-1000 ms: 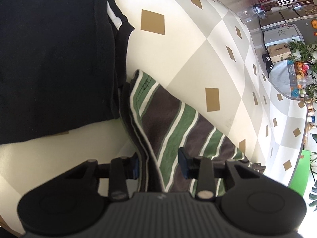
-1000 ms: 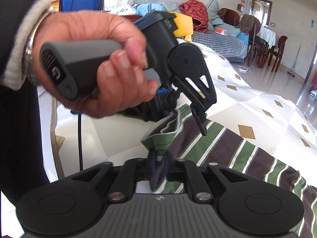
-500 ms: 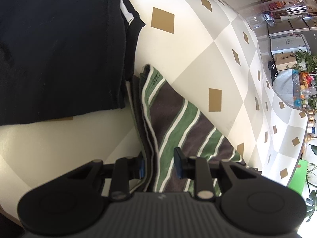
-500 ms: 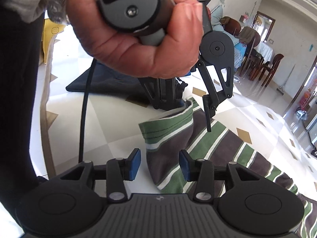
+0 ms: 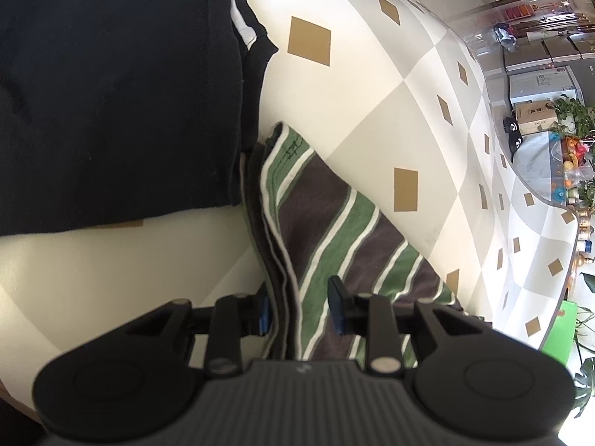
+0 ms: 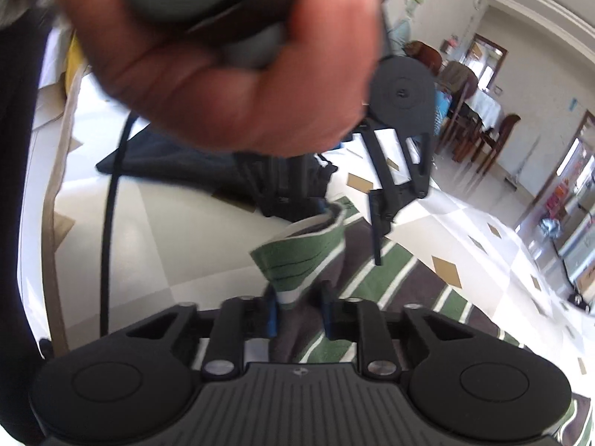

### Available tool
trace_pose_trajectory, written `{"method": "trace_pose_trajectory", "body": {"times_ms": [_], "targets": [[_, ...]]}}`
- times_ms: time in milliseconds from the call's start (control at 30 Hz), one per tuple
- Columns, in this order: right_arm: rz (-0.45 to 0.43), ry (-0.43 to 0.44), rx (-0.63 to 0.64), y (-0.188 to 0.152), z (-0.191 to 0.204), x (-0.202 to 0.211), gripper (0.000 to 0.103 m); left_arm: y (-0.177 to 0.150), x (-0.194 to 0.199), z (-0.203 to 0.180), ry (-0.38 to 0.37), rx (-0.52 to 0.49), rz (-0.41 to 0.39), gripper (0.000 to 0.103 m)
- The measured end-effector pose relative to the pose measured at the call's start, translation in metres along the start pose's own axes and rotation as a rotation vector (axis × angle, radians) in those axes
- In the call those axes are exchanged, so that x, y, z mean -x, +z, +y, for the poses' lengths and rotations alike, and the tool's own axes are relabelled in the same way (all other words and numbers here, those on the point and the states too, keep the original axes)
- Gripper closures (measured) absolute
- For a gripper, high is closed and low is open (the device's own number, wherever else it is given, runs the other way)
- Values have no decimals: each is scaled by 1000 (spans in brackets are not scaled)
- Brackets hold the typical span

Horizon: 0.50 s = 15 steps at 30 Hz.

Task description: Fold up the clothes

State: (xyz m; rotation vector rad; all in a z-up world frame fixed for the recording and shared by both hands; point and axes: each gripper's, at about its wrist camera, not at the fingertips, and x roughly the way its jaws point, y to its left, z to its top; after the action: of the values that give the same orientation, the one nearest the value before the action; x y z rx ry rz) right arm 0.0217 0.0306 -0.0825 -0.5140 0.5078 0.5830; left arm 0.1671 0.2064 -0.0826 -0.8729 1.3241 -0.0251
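A green, brown and white striped garment (image 5: pixel 334 230) lies folded on the checked tablecloth (image 5: pixel 372 93). My left gripper (image 5: pixel 299 312) is open and straddles the garment's layered left edge. In the right wrist view the same striped garment (image 6: pixel 409 290) has its green corner lifted. My right gripper (image 6: pixel 299 314) has narrowed onto that corner, and fabric fills the gap between its jaws. A hand (image 6: pixel 230 85), blurred and close to the camera, holds the left tool, and one of its fingers (image 6: pixel 377 223) hangs just above the cloth.
A folded black garment (image 5: pixel 111 93) lies right beside the striped one, and shows as a dark garment (image 6: pixel 178 160) behind the left tool. A black cable (image 6: pixel 111 223) hangs at left. The table edge (image 5: pixel 572 241) curves at right. Chairs (image 6: pixel 479 137) stand in the room beyond.
My right gripper let go of the corner, opened wide, then narrowed onto it again. The left gripper's jaws narrowed a little around the folded edge. The hand moved closer to the right camera.
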Motion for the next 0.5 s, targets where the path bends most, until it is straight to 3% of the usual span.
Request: {"method": "trace_pose_trajectory", "body": {"times_ms": [100,267,367,433,500], "targets": [[-11,-12,-20,3,-6,1,96,0,0,1,21,-12,-20,59],[-31,-30,-54,7,-18,5,97,-1,-1,-4,19,-40,-46,56],[-48,-29,-58,10,-22,13,98,-1,-2,-6,15,-58,-61,66],[-61,-33,-46,10,-22,17,98,-3,-3,-7,12,-56,-74,83],[-70,-40,-37,10,-23,20,98,-5,-1,-9,10,-61,-98,89]]}}
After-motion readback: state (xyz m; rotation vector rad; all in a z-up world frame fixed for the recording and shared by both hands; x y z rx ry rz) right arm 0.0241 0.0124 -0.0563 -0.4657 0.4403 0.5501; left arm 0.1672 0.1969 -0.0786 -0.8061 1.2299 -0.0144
